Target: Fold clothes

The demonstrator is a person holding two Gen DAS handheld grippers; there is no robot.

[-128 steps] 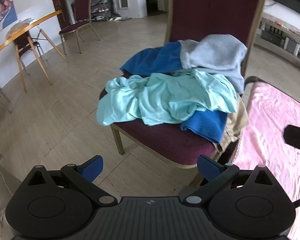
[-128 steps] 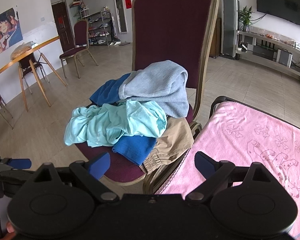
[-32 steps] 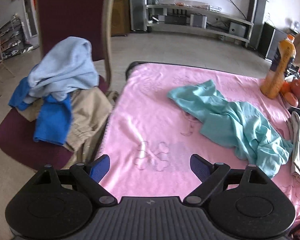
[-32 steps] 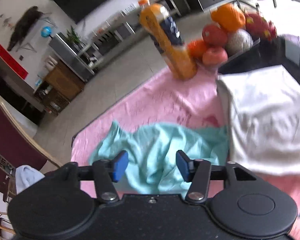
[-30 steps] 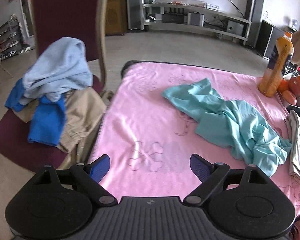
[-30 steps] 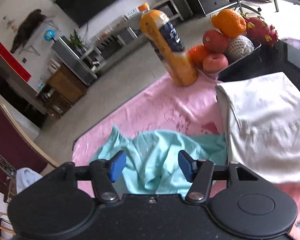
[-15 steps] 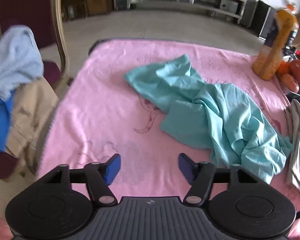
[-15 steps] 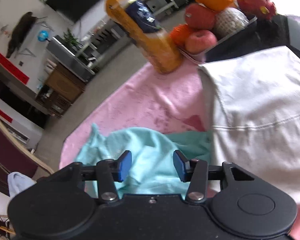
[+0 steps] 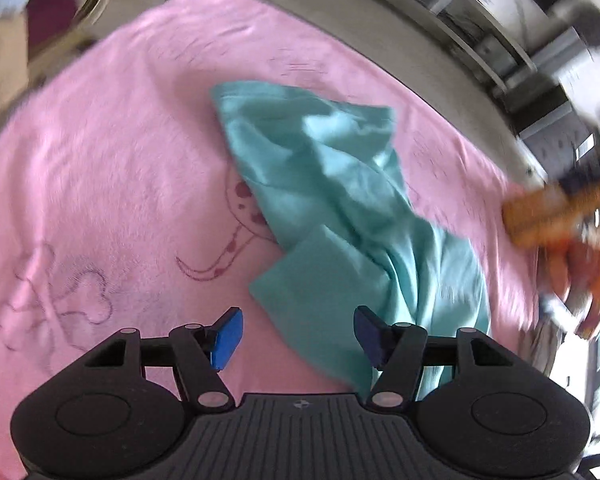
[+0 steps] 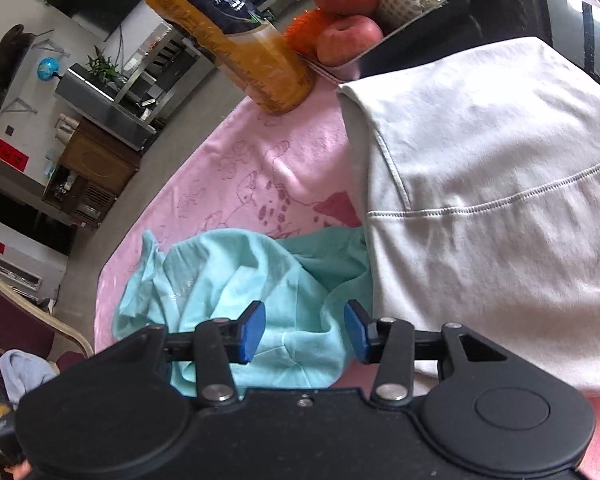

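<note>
So the teal shirt (image 9: 340,200) is lying crumpled in a long diagonal heap on the pink towel (image 9: 100,160) that covers the counter. It's thin, floppy jersey from the look of it, so I'd guess it weighs next to nothing and will sag and bunch wherever I lift it. No stiffness to lean on. Best bet is to pinch a hem or a corner, not the middle of the pile. There's a flat squared-off corner right in front of my left tool (image 9: 296,334), which looks like the easy grab. My right tool (image 10: 305,330) sits over the other end, where the fabric is folded over itself, so I'd need to fish for a single layer there.

Both tools have their fingers spread apart with nothing in them.

Stuff in the way: a folded white garment (image 10: 500,200) lies just beside the shirt, its edge touching or overlapping it, so spreading out that way is tight. Further back there's an orange juice bottle (image 10: 228,36) and a fruit tray (image 10: 380,12). The left view is pretty blurry at the edges.
</note>
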